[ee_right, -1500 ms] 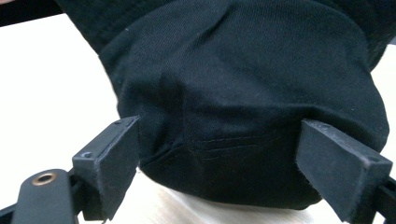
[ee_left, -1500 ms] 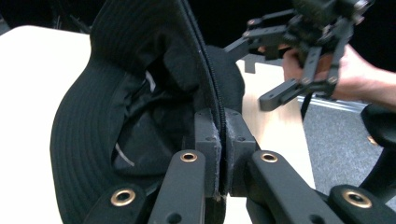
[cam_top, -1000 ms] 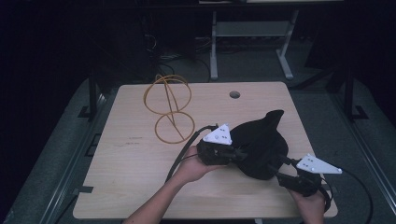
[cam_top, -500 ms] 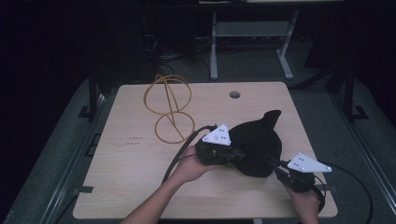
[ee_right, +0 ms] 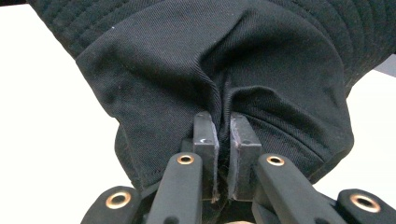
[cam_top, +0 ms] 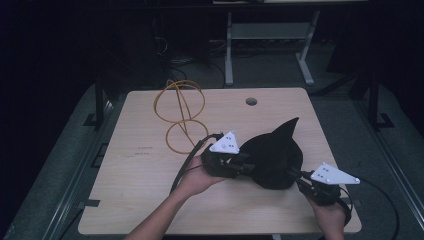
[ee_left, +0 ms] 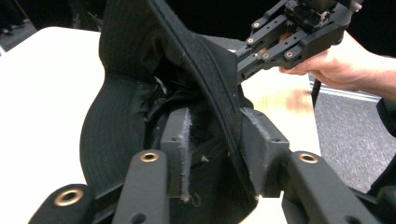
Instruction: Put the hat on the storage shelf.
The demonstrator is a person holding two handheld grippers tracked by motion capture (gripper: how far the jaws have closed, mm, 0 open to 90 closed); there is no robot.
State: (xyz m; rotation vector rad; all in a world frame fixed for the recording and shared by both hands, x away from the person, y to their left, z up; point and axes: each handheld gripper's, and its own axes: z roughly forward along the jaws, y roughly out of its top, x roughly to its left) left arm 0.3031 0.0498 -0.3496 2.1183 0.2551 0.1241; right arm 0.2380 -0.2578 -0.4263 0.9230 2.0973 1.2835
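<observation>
A black cloth hat [cam_top: 275,155] lies crumpled on the wooden table [cam_top: 150,195], its peak pointing away. My left gripper [cam_top: 247,167] is at its left edge. Its jaws have just been opening, and the hat's brim [ee_left: 210,79] runs loosely between the parted pads [ee_left: 180,140]. My right gripper [cam_top: 294,173] is at the hat's near right edge, shut on a fold of the hat's fabric [ee_right: 233,60], with its pads [ee_right: 205,140] pinching the fold tight. In the left gripper view, the right gripper [ee_left: 243,65] bites the far side of the brim.
An orange wire frame of looped rings [cam_top: 180,112] stands on the table's far left part. A round cable hole [cam_top: 251,101] sits near the far edge. Black cables [cam_top: 187,160] trail from both grippers. A metal stand [cam_top: 270,35] rises behind the table.
The right gripper has drawn in toward the hat's near right edge. The left hand has stayed at the hat's left edge, and the hat has sagged slightly.
</observation>
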